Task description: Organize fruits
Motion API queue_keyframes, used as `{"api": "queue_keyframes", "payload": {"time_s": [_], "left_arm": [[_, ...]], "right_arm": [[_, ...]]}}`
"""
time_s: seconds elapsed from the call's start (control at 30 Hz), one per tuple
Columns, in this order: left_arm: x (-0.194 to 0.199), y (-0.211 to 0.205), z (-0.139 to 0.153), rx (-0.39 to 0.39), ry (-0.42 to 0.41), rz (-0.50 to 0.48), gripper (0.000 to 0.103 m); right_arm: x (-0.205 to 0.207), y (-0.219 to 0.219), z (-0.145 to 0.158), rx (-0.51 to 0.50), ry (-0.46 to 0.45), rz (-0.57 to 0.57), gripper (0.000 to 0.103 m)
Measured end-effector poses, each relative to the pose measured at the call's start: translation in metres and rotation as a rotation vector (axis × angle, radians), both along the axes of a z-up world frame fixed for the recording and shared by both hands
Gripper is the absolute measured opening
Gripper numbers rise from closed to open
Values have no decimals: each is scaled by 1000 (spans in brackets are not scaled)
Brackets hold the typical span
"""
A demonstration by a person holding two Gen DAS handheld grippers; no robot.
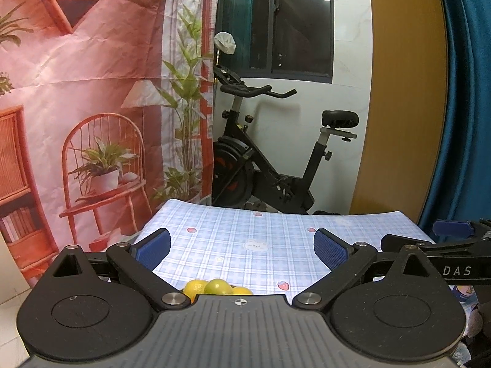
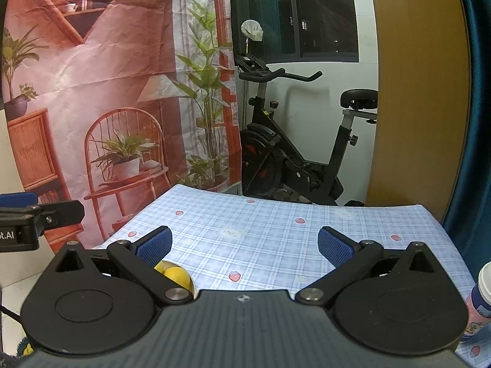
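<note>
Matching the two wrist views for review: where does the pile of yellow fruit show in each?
Left wrist: the yellow fruit peeks out at bottom centre, just above the tool body.
Right wrist: the fruit sits lower left, behind the left finger's linkage.
Shared landmark: the exercise bike beyond the checked tablecloth.

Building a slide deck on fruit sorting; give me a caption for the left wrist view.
Open left gripper above a checked tablecloth, yellow-green fruits just below, exercise bike behind.
</note>
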State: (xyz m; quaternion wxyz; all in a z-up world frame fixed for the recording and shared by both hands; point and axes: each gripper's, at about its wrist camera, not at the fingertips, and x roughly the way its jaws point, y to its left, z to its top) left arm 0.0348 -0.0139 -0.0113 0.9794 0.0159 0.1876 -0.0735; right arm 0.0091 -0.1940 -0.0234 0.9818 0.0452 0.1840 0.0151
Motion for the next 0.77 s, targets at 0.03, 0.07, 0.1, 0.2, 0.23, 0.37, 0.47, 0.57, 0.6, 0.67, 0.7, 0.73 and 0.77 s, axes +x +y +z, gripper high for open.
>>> {"api": "queue_keyframes", "payload": {"time_s": [0.03, 0.07, 0.1, 0.2, 0.23, 0.37, 0.47, 0.57, 0.6, 0.67, 0.7, 0.73, 0.77], "left_arm": [[-1, 0, 0, 1, -1, 1, 101], [-1, -1, 0, 2, -2, 0, 101], [-2, -1, 0, 3, -3, -2, 101], [-3, -2, 0, 6, -4, -4, 101], [-3, -2, -1, 6, -4, -4, 101], [-2, 0, -1, 2, 0, -1, 101], [-3, 1, -1, 0, 2, 1, 101], [-2, 1, -1, -3, 5, 2, 101], [-2, 1, -1, -4, 5, 3, 102], [-2, 1, -1, -4, 5, 4, 103], [-2, 2, -1, -5, 5, 5, 103], [-2, 1, -1, -6, 5, 6, 103], [-2, 1, -1, -6, 7, 6, 103]], "right_arm": [[0, -1, 0, 0, 1, 1, 103], [0, -1, 0, 0, 1, 0, 103], [0, -1, 0, -1, 0, 0, 103], [0, -1, 0, -2, 0, 0, 103], [0, -2, 0, -1, 0, 0, 103], [0, -4, -2, 0, 5, 1, 103], [0, -3, -2, 0, 4, 1, 103], [2, -1, 0, -2, 4, 1, 103], [2, -1, -1, -2, 5, 2, 103], [2, -1, -1, -1, 6, 2, 103], [2, -1, -1, -1, 7, 3, 103], [2, -1, -2, -1, 8, 3, 103], [2, -1, -2, -1, 7, 3, 103]]}}
